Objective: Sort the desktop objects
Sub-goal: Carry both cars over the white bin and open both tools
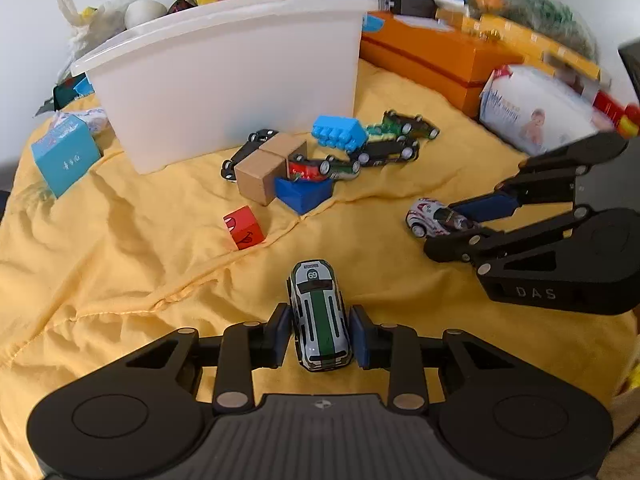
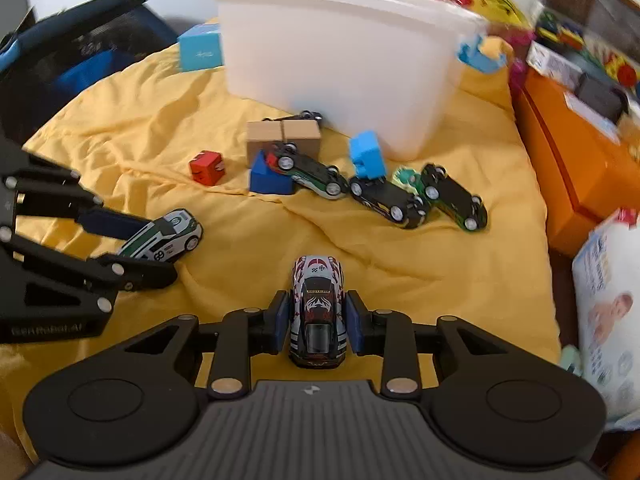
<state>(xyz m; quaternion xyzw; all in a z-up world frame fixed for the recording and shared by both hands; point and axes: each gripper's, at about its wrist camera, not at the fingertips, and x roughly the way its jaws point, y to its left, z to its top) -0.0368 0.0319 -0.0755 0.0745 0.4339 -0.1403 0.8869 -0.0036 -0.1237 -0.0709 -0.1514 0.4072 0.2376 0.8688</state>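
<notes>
Rumpled yellow cloth [image 1: 120, 264] covers the surface, its folds and ridges giving the toys an uneven footing. A white bin [image 1: 240, 80] stands at the far side, hemmed in by boxes and bags.

Left gripper [image 1: 320, 338]: jaws narrow, pads against both flanks of the green-striped car [image 1: 320, 316] numbered 69. Right gripper [image 2: 316, 322]: jaws narrow, holding the red-and-white car [image 2: 318, 304] by its sides. Whether either car is clear of the cloth cannot be told.

Remaining items lie just before the bin: three overturned cars [image 2: 416, 200], two wooden blocks [image 1: 268, 164], a dark blue wedge [image 1: 304, 194], a light blue brick [image 1: 340, 132] and a red cube [image 1: 244, 227].

Risks, as judged:
- Both grips bear on smooth painted sides, so a car may slip or roll out on its wheels if tilted nose-down.
- The grippers sit near each other; a shared path to the bin invites collision.
- The tall bin wall could catch a low-carried car.
- A trailing jaw may snag the cloth and shift the pile.
</notes>
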